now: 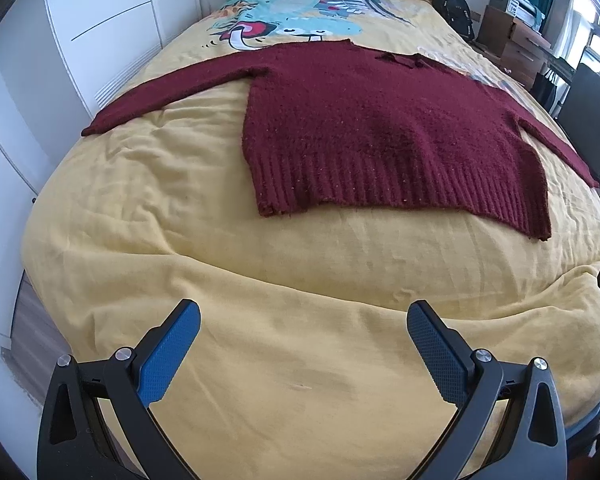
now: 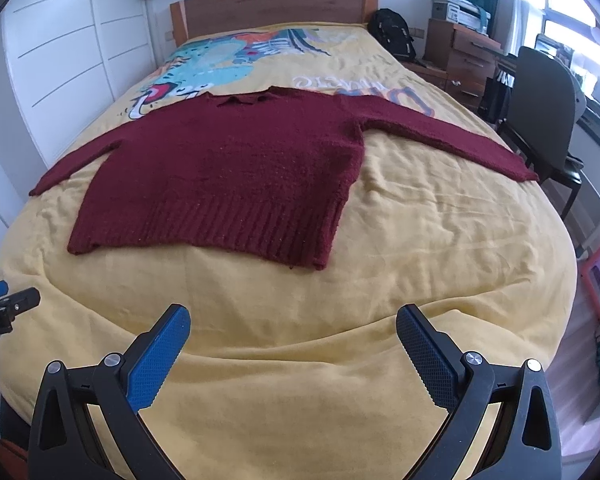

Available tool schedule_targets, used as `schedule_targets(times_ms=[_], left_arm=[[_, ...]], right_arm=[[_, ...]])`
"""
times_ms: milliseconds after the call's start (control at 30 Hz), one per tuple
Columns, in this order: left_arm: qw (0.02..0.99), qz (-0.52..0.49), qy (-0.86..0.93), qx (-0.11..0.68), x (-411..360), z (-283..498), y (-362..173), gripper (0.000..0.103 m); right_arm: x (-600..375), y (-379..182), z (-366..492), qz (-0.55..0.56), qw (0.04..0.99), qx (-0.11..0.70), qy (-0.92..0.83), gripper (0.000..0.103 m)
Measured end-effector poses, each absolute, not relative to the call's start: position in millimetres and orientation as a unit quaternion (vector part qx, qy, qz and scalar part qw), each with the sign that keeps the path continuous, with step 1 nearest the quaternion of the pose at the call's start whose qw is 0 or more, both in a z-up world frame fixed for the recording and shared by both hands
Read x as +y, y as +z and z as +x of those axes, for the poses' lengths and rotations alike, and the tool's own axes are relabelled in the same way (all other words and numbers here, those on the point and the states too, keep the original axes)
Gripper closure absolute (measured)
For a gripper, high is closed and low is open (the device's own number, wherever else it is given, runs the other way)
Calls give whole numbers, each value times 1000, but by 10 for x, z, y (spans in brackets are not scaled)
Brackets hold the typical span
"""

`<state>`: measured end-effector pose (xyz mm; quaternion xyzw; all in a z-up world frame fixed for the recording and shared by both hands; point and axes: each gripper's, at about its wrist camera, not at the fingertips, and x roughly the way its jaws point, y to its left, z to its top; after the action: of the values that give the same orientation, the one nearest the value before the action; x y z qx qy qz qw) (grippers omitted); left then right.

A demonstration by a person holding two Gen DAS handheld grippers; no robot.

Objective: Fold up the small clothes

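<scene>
A dark red knitted sweater (image 1: 364,128) lies flat on the yellow bedspread (image 1: 220,280), front down or up I cannot tell, both sleeves spread out sideways and the ribbed hem toward me. It also shows in the right wrist view (image 2: 228,176). My left gripper (image 1: 303,320) is open and empty, hovering over the bed's near end, well short of the hem. My right gripper (image 2: 293,326) is open and empty too, likewise short of the hem. Part of the left gripper (image 2: 8,308) shows at the right wrist view's left edge.
White wardrobe doors (image 1: 100,20) run along the bed's left side. A wooden headboard (image 2: 272,4) stands at the far end. A black backpack (image 2: 392,34), wooden drawers (image 2: 464,56) and a dark chair (image 2: 540,112) stand to the right.
</scene>
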<state>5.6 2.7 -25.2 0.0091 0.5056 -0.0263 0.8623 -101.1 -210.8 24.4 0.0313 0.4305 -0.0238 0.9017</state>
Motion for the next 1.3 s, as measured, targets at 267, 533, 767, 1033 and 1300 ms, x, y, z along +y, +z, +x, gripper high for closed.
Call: schedule_targets(times_ms=[267, 533, 767, 1033, 1300], left_arm=[[850, 14, -26, 525, 41, 161, -351, 1], [837, 3, -24, 547, 117, 272, -492, 1], [827, -10, -7, 562, 297, 465, -547, 1], [844, -4, 68, 532, 804, 962, -400, 1], [853, -66, 125, 502, 1625, 1623, -334, 1]], right_arm=[[-2184, 189, -928, 43, 893, 445, -39, 0], [-2204, 114, -779, 43, 886, 459, -40, 0], [-2278, 104, -557, 47, 885, 460, -47, 0], [-2341, 111, -176, 44, 885, 460, -58, 0], [-2338, 70, 197, 35, 881, 466, -69, 0]])
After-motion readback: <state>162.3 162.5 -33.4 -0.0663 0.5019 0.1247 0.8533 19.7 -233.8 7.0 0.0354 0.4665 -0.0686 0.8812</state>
